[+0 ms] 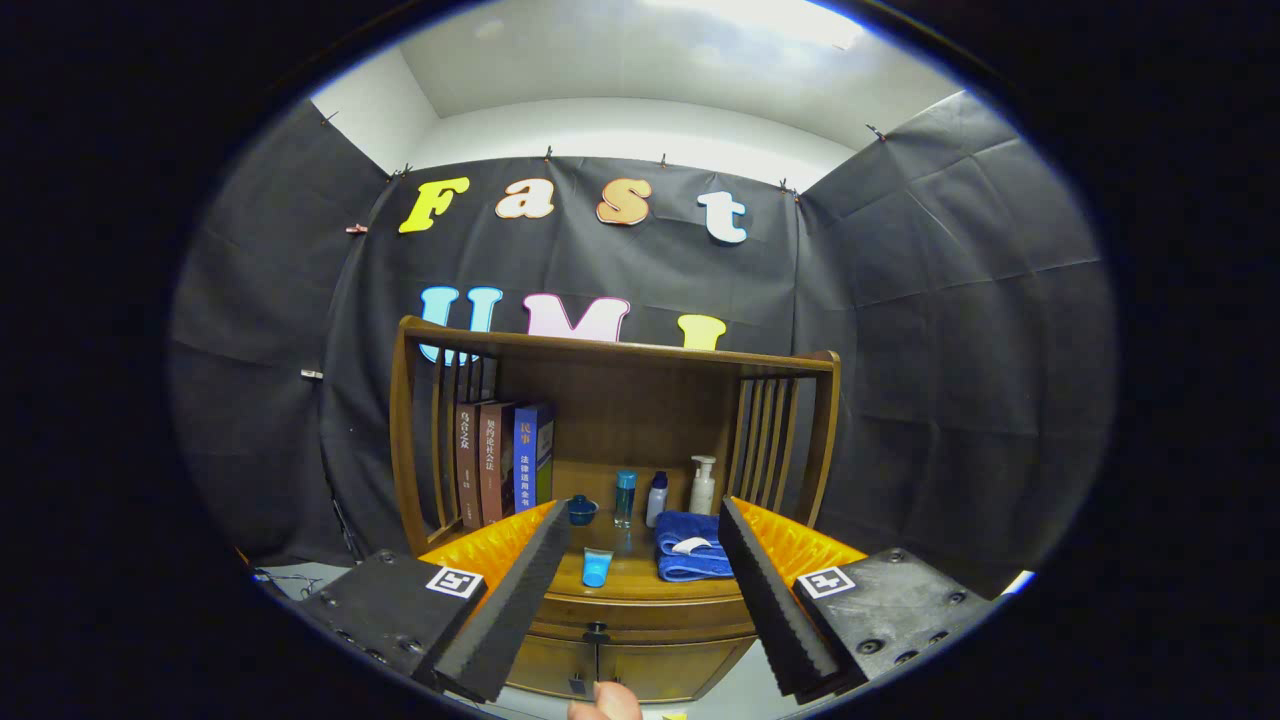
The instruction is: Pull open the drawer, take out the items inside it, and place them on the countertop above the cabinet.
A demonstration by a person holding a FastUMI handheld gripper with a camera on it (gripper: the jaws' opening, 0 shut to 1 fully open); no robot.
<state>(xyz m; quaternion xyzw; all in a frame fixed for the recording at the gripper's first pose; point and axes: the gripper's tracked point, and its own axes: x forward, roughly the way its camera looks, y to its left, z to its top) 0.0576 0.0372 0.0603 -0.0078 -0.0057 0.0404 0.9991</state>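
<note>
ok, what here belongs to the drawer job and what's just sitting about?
Job:
- drawer with knob, shut
- countertop
- gripper, jaws open

Sitting about:
- books
- bottles
- blue towel
- blue tube
- small blue jar

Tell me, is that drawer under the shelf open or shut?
Shut: the drawer front sits flush beneath the countertop, its knob untouched. The tongs hang open, apart from it.

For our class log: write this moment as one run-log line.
gripper: open, empty | drawer: shut | countertop: blue tube, folded towel
</note>
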